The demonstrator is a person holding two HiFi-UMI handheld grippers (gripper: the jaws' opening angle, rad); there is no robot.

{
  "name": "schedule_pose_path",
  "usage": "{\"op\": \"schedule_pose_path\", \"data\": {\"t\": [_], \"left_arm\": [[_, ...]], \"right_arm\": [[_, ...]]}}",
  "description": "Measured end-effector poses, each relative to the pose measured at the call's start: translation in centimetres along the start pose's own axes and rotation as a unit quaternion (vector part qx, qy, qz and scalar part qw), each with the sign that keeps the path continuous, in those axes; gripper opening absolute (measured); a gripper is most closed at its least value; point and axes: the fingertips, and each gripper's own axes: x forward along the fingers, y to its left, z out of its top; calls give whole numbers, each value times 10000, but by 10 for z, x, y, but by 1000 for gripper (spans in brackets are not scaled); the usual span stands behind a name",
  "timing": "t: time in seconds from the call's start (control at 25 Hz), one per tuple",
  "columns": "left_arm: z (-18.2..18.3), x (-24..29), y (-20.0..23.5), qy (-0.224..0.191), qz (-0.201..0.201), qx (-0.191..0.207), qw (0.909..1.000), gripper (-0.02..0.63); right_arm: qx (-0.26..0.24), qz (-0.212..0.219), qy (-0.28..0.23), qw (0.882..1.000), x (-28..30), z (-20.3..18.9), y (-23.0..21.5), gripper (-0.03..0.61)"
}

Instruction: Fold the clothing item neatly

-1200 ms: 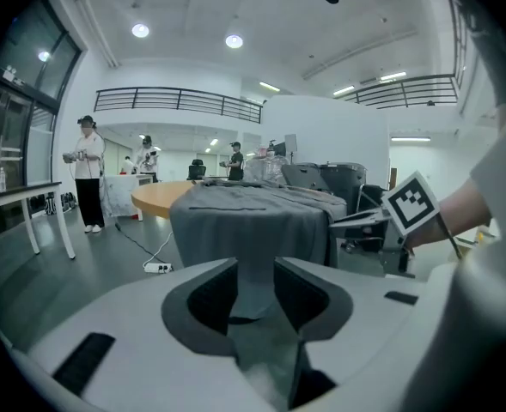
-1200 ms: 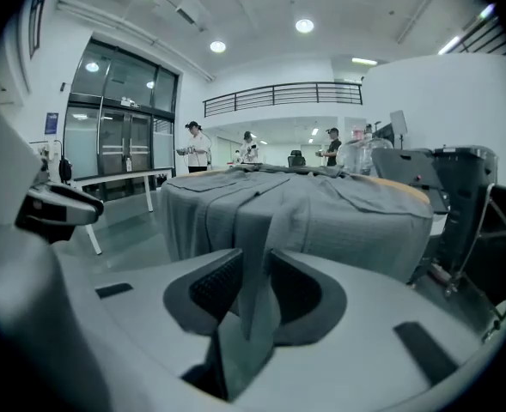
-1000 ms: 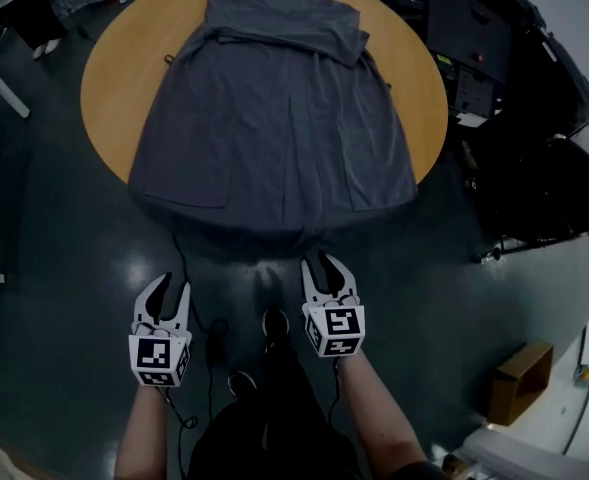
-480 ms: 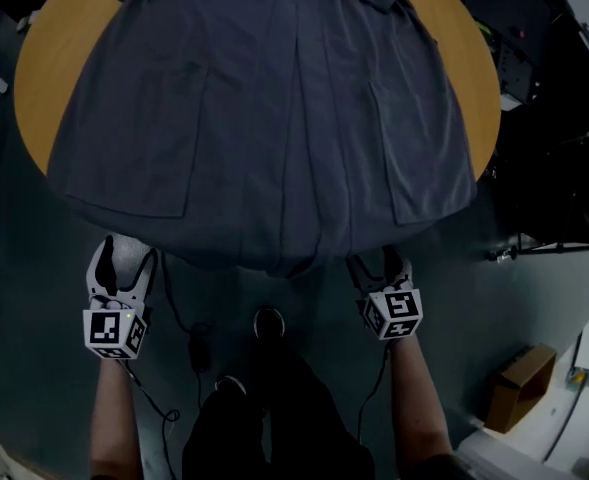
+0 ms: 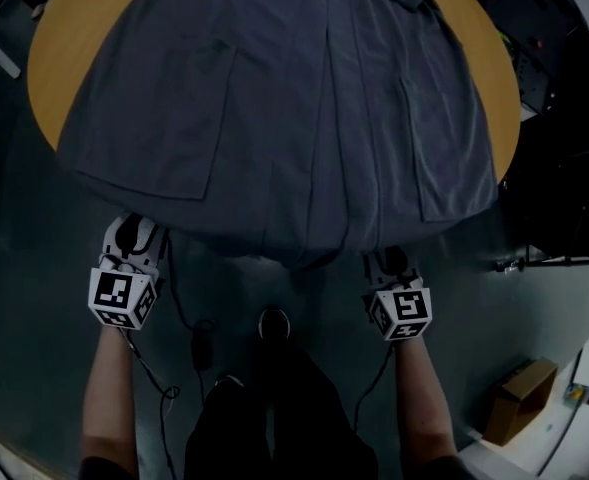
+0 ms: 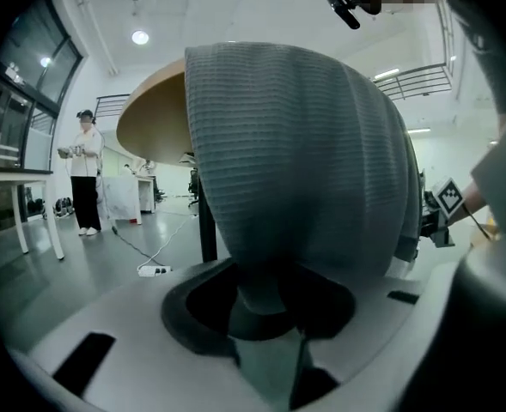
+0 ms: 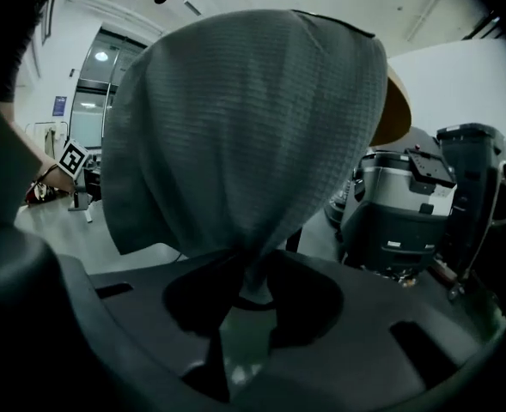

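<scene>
One grey garment [image 5: 274, 118], one round table [image 5: 59, 58], two grippers [image 5: 134, 233] [image 5: 390, 262].

Dim, underexposed head view with dark corners; both gripper views brighter under ceiling lamps [image 6: 140, 37], fisheye-bent, soft at the edges.

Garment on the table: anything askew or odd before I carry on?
The garment lies mostly flat on the round table, but its near hem hangs off the table's near edge. Nothing looks torn or spilled.
</scene>
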Motion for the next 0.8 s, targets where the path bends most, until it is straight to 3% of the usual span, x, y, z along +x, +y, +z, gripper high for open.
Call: {"op": "schedule_pose_path", "data": {"t": [0.08, 0.28, 0.44, 0.8], "left_arm": [[2, -11, -3, 121, 97, -77, 9999, 18], [11, -45, -29, 363, -119, -253, 9989, 14], [37, -79, -53, 399, -324, -171, 9985, 14], [162, -160, -80, 127, -416, -142, 9990, 14]], "right_arm": [[13, -58, 141, 9999, -11, 2, 4, 8], [186, -105, 310, 9993, -48, 17, 21, 0], [331, -81, 251, 9991, -86, 43, 37, 0], [60, -35, -108, 9999, -168, 143, 51, 0]]}}
